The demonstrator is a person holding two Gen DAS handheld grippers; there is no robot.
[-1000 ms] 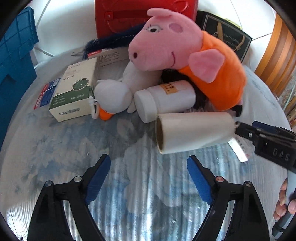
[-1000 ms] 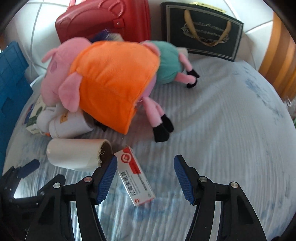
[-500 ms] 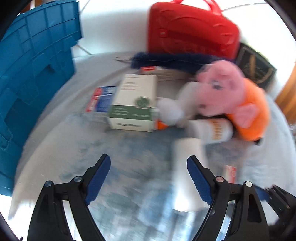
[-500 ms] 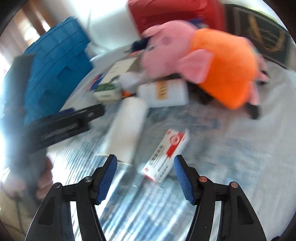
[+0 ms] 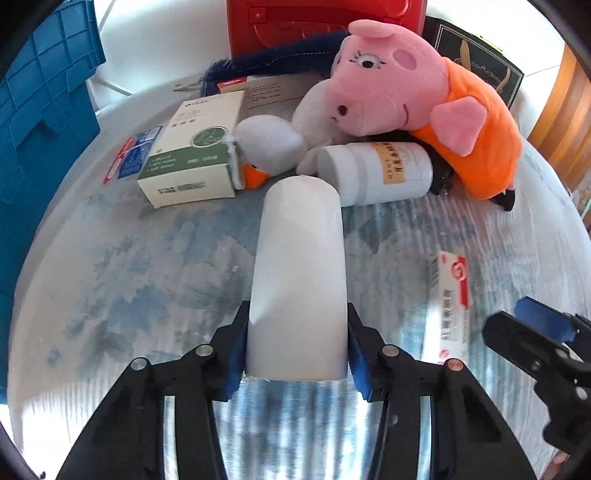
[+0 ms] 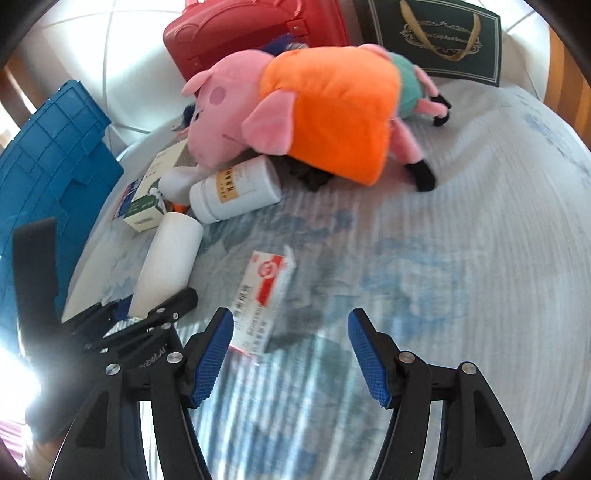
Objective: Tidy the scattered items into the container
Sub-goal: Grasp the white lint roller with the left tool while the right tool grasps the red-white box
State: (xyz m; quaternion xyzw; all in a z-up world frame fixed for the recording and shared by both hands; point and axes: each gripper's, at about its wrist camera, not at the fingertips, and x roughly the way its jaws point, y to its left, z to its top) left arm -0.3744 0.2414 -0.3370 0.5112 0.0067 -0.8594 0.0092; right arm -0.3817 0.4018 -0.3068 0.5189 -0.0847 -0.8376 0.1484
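A white paper roll [image 5: 299, 258] lies lengthwise on the blue-patterned bed cover, and my left gripper [image 5: 297, 343] is closing on its near end, with both blue pads against its sides. The right wrist view shows the same roll [image 6: 170, 258] in the left gripper [image 6: 147, 314]. My right gripper [image 6: 291, 354] is open and holds nothing. A red-and-white medicine box [image 6: 264, 295] lies just ahead of its left finger. The blue crate [image 5: 37, 129] stands off the bed at the left.
Beyond the roll lie a white bottle [image 5: 376, 173], a green-and-white box [image 5: 192, 162], a white plush duck [image 5: 269, 144] and a pink pig plush in orange [image 5: 406, 103]. A red case [image 5: 325, 22] and a dark gift bag [image 6: 443, 37] stand at the back.
The left gripper has come over the white roll and closed its jaws on the roll's near end. The right gripper has drawn up to the red-and-white box, still open.
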